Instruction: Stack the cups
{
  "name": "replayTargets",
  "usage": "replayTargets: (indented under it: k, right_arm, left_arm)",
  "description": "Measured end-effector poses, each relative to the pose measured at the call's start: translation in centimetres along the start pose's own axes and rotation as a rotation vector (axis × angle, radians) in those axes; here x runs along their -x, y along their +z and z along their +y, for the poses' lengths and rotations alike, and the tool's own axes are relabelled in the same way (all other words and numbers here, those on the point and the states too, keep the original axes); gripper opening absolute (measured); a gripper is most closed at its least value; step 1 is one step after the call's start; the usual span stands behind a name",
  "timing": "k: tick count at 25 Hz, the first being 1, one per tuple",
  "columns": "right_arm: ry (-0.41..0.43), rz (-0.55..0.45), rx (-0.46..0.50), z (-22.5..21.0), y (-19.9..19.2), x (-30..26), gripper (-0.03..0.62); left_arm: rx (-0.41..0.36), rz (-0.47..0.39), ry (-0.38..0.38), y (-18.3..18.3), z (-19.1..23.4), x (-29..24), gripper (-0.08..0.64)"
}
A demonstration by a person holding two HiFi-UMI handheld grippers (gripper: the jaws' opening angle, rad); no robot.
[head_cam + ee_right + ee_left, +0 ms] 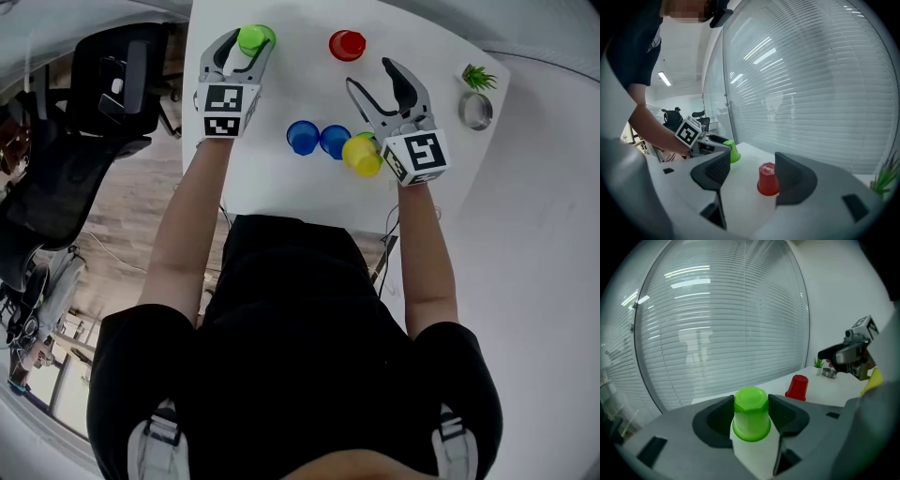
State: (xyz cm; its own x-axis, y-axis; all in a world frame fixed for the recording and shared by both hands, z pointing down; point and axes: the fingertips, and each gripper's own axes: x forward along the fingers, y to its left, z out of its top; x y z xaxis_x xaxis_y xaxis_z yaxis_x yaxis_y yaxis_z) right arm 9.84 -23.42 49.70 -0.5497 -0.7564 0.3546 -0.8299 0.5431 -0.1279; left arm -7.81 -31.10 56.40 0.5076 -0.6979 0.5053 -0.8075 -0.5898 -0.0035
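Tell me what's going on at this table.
A person holds a gripper in each hand over a white table. The left gripper has its fingers pressed on an upside-down green cup that stands on the table. The right gripper is open and empty, pointed toward the red cup farther out. Two blue cups and a yellow cup sit side by side near it.

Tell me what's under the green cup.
Only white table shows around the upside-down green cup, which sits between the jaws of the left gripper. Its opaque wall covers anything beneath it.
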Motion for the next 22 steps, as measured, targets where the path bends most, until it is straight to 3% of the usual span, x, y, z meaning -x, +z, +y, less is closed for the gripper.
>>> replayTargets:
  k: [11, 22]
  right_arm:
    - [-0.020, -0.069, 0.013, 1.0, 2.2, 3.9, 0.294]
    - [-0.027, -0.155, 0.032, 2.5, 2.4, 9.5, 0.284]
  left_arm:
    - [-0.094, -0.066, -0.214, 5.9, -9.8, 8.7, 0.237]
    - [-0.164, -0.037, -0.310, 2.4, -19.9, 12.8, 0.238]
